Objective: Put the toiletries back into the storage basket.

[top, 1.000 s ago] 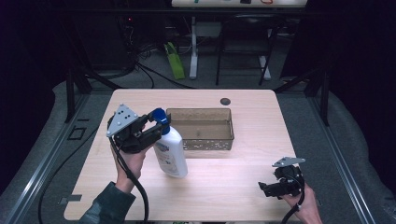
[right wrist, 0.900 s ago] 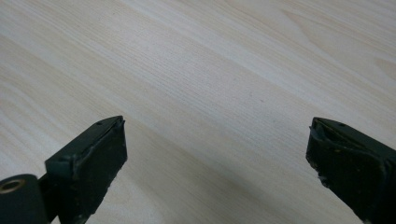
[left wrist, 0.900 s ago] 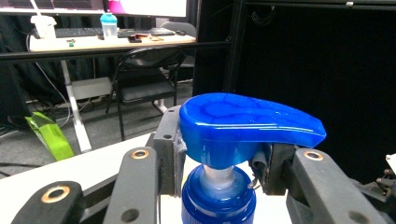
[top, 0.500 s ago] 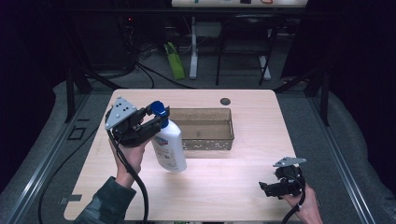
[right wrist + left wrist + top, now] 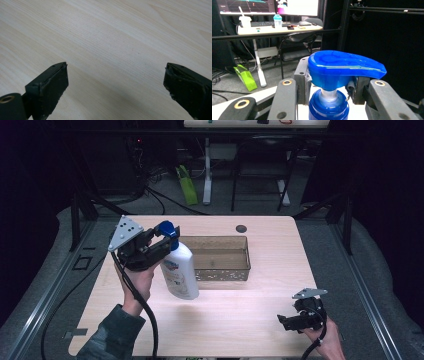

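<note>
High view: left gripper [image 5: 162, 240] clamps bottle [image 5: 179, 270] at its pump neck; long axis tilted, pump toward the table's [image 5: 250, 320] far-left corner. Right gripper [image 5: 287, 322] gapes wide, empty.

A lab or office workroom: beyond the surface's [image 5: 220, 320] far edge stands a desk [image 5: 274, 29] with monitors [image 5: 244, 6], a keyboard [image 5: 265, 23] and drink bottles [image 5: 277, 20], a black chair [image 5: 297, 45], floor cables [image 5: 150, 195] and dark curtained framing.
</note>
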The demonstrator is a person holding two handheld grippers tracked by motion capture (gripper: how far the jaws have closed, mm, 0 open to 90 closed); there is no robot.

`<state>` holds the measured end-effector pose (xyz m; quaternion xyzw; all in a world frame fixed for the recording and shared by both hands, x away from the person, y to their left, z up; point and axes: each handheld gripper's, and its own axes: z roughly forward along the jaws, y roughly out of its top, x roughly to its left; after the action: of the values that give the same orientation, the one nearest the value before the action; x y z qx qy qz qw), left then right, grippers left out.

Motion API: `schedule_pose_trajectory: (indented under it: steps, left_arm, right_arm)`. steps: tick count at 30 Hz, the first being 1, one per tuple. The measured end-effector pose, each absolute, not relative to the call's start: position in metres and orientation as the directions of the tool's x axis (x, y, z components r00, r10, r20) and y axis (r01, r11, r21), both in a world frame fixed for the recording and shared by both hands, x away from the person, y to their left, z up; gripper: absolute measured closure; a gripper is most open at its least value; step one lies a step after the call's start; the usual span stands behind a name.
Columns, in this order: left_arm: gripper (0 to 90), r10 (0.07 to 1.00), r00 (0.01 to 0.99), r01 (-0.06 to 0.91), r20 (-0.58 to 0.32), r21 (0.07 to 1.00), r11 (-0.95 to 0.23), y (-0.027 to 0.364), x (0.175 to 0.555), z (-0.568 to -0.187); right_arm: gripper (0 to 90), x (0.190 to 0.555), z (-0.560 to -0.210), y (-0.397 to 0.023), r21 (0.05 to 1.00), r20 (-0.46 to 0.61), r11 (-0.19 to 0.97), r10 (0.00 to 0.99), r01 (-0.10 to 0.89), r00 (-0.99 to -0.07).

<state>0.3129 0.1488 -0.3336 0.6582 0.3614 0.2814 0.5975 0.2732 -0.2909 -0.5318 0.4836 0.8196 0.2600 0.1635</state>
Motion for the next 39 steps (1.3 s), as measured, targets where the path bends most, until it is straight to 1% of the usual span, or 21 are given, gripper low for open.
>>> schedule_pose_trajectory:
  steps: [13,27,31,39]
  left_arm:
    - [59.4,0.818,0.573,0.122,-0.047,0.992,-0.029,0.149,0.321,-0.318]
    - [59.4,0.826,0.561,0.109,-0.053,0.994,-0.01,0.147,0.333,-0.303]
    - [59.4,0.832,0.553,0.097,-0.042,0.995,-0.015,0.144,0.336,-0.3]
    - [59.4,0.84,0.539,0.106,-0.058,0.994,0.001,0.142,0.346,-0.296]
  right_arm:
    - [5.3,0.274,-0.533,-0.291,0.577,-0.013,0.396,0.879,0.714,-0.478]
    - [5.5,0.274,-0.534,-0.292,0.575,-0.015,0.395,0.88,0.716,-0.474]
    - [5.5,0.274,-0.533,-0.292,0.577,-0.014,0.394,0.881,0.716,-0.473]
    - [5.8,0.274,-0.533,-0.292,0.576,-0.017,0.397,0.88,0.714,-0.475]
